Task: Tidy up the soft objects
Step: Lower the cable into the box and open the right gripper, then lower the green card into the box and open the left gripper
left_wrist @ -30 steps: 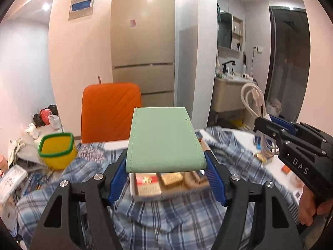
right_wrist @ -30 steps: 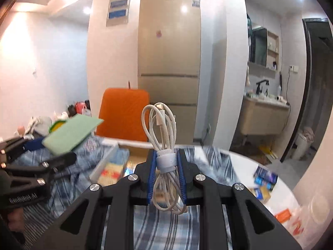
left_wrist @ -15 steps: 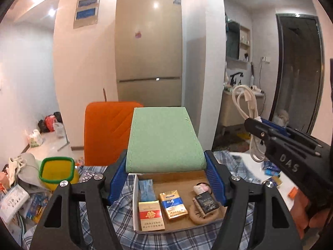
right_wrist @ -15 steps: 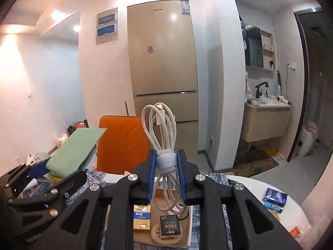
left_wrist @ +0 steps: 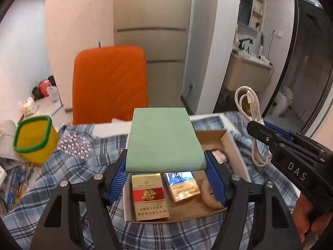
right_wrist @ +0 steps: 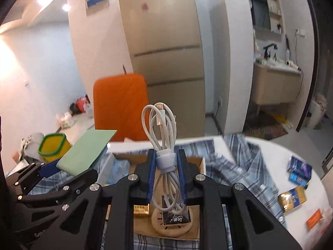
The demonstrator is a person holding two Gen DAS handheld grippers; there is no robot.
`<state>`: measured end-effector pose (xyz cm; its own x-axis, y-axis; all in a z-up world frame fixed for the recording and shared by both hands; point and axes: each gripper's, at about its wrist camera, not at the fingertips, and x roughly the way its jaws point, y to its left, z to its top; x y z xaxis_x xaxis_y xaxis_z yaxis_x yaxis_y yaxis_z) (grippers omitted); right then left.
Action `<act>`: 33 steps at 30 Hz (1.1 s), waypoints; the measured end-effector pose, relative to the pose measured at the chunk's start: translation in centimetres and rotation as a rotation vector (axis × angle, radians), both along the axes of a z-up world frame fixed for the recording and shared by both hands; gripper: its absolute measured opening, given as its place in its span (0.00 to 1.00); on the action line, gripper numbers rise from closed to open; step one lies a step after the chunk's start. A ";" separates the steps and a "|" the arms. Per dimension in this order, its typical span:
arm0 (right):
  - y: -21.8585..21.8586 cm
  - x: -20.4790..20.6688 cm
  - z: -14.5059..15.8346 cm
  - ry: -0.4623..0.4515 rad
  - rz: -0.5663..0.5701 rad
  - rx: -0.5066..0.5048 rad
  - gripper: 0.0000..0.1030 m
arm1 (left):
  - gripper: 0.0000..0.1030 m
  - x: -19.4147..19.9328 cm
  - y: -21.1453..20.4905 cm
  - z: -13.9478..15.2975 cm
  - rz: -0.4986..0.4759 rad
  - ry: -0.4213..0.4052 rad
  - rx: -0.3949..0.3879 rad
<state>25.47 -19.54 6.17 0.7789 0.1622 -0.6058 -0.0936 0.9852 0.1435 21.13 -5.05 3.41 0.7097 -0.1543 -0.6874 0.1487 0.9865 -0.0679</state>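
- Left tool (left_wrist: pixel 166 175): its blue pads clamp the two side edges of a green pad (left_wrist: pixel 165 139), a flat, soft rectangle held level above the box; in the right wrist view the same pad (right_wrist: pixel 87 152) appears at 9 o'clock, tilted up toward the chair.
- Right tool (right_wrist: pixel 165 173): jaws narrow, pinching a coiled white cable (right_wrist: pixel 164 125) at its white wrap band; the loops stand upright above the pads and hang below them. In the left wrist view the cable (left_wrist: pixel 249 112) sits at 3 o'clock.
- Cardboard box (left_wrist: pixel 233 145): open, resting on a blue plaid shirt (left_wrist: pixel 83 173) spread over the tabletop (right_wrist: pixel 270 145), directly beneath both tools.
- Box contents: a red-and-gold pack (left_wrist: pixel 148 195) at the left, a blue-and-gold pack (left_wrist: pixel 183 186) beside it, a round tan object (right_wrist: pixel 172 227) with a dark pack lying on it.
- Yellow container with green rim (left_wrist: pixel 34 137): at 9 o'clock, beyond the shirt's edge.
- Orange chair (left_wrist: pixel 110 83): at 12 o'clock behind the tabletop.
- A hand (left_wrist: pixel 310 218) grips the right tool's handle at 4 o'clock.
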 end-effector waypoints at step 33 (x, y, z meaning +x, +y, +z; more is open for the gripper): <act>-0.4 3.2 -7.2 0.183 0.014 0.066 0.66 | 0.84 2.6 0.1 -5.5 -0.004 0.158 0.051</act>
